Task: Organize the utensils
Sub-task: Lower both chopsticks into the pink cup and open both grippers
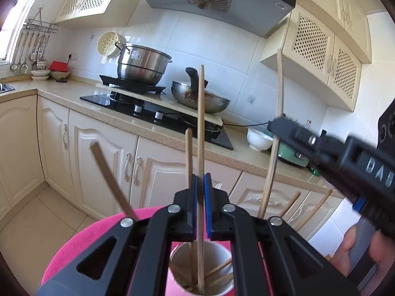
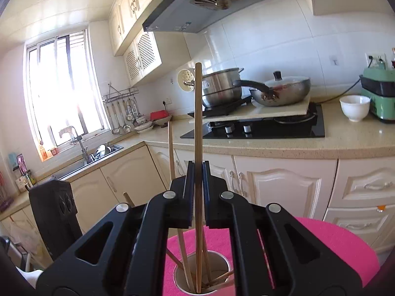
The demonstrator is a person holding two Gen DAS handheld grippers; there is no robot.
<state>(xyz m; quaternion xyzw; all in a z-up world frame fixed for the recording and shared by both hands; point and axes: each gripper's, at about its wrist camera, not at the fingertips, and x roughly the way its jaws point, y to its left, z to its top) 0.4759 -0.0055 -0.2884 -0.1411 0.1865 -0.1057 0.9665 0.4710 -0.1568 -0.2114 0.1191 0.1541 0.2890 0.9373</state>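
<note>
both black hand-held grippers, left [image 1: 200,180] and right [image 2: 198,167], are each pinching 1 long wooden chopstick [image 1: 201,133] above the white paper cup [image 1: 201,268]; next, probably releasing.

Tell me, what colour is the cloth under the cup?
Bright pink. The cloth under the cup shows best in the right wrist view.

White letters "DAB" show on the black right gripper [image 1: 279,125] body; more may be cut off at the frame's edge.
</note>
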